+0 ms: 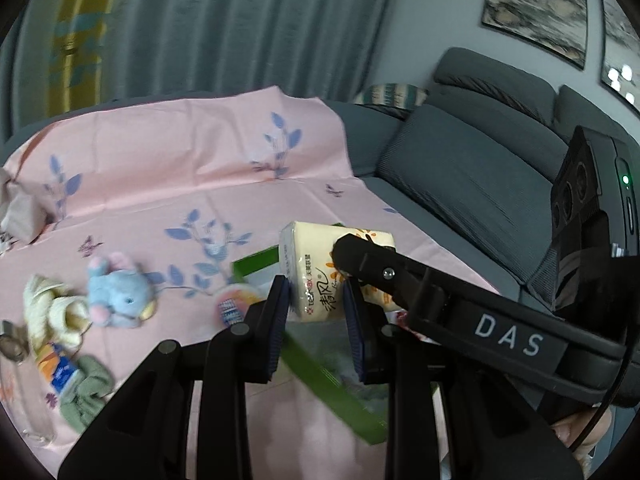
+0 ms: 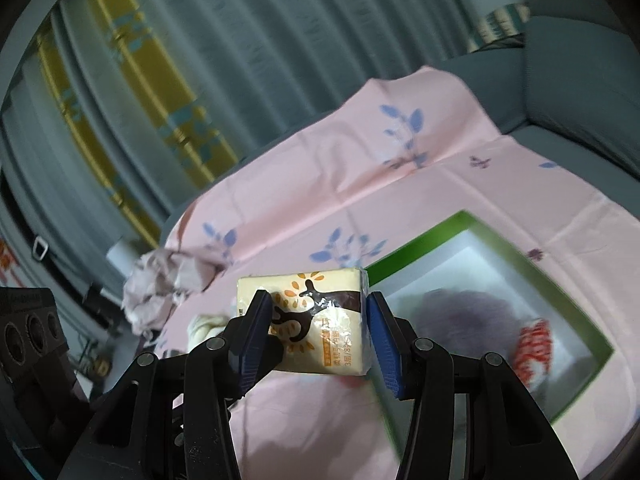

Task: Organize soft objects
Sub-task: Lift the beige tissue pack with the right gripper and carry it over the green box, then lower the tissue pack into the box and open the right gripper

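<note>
Several soft things not yet sorted, left wrist view: blue plush toy [image 1: 118, 294], cream knit bundle [image 1: 48, 308] and green cloth [image 1: 86, 394] loose on pink sheet [image 1: 160, 160]. Left gripper [image 1: 316, 312] clenched on lower corner of tissue pack [image 1: 332, 272]; right gripper's finger laid across pack's upper side. Green box [image 1: 328, 380] directly below.

Right wrist view: right gripper [image 2: 318, 328] grasping same tissue pack [image 2: 304, 316] between both pads, aloft, just left of green box [image 2: 572, 312]. Two blurred items, purple and red-white, already inside. Judged about midway; pack next to go in
</note>
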The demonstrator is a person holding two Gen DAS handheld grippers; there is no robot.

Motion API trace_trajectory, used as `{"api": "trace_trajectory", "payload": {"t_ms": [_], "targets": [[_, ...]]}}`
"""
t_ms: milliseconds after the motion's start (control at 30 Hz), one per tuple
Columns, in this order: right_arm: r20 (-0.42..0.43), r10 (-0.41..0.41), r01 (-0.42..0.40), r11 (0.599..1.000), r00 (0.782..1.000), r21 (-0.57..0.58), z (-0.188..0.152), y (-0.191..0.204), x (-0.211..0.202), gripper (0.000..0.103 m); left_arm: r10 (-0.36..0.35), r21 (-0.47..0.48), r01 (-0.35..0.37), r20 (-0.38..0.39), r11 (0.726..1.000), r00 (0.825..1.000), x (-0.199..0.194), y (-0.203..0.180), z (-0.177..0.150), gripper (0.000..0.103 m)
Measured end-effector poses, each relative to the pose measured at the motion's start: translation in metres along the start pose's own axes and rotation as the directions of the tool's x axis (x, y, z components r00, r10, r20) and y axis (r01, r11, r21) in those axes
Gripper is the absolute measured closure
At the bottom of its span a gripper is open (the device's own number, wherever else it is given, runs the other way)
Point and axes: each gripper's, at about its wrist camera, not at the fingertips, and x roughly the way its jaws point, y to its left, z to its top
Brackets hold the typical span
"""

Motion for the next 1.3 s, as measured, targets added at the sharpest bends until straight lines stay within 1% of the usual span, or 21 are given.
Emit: {"api": "trace_trajectory", "payload": {"t_ms": [133, 267, 400, 600, 733, 900, 1100, 1300], "targets": [[0.014, -0.048, 0.047, 0.998, 0.999, 0.045, 0.004, -0.022, 0.0, 0.051, -0.027, 0.015, 0.027, -0.032, 1.0, 0.999, 0.021, -0.012, 0.003, 0.079], [-0.002, -0.088, 0.088, 0.994, 0.996, 0.06, 0.004, -0.04, 0.004, 0.051, -0.058, 0.008, 0.059, -0.078, 0.998, 0.995, 0.045, -0.019, 0.001, 0.079], [-0.045, -0.117, 0.121, 0.988, 0.992, 0.096, 0.003, -0.058, 0.012, 0.051, -0.063, -0.002, 0.064, -0.128, 0.998, 0.99, 0.065, -0.024, -0.003, 0.079], [-0.122, -0.162, 0.18, 0.972, 0.979, 0.152, -0.003, -0.085, 0.026, 0.051, -0.082, -0.031, 0.077, -0.209, 0.997, 0.974, 0.096, -0.03, -0.011, 0.079], [-0.177, -0.189, 0.221, 0.958, 0.966, 0.182, -0.008, -0.101, 0.034, 0.051, -0.087, -0.04, 0.079, -0.26, 0.996, 0.962, 0.113, -0.033, -0.018, 0.079], [-0.222, -0.224, 0.269, 0.943, 0.949, 0.195, -0.011, -0.112, 0.042, 0.051, -0.119, -0.081, 0.098, -0.314, 0.992, 0.942, 0.131, -0.032, -0.025, 0.079], [-0.274, -0.251, 0.31, 0.929, 0.929, 0.2, -0.015, -0.121, 0.053, 0.051, -0.128, -0.117, 0.092, -0.36, 0.989, 0.924, 0.145, -0.03, -0.032, 0.078], [-0.311, -0.287, 0.354, 0.916, 0.906, 0.187, -0.018, -0.125, 0.06, 0.051, -0.13, -0.134, 0.083, -0.392, 0.987, 0.911, 0.156, -0.031, -0.038, 0.078]]}}
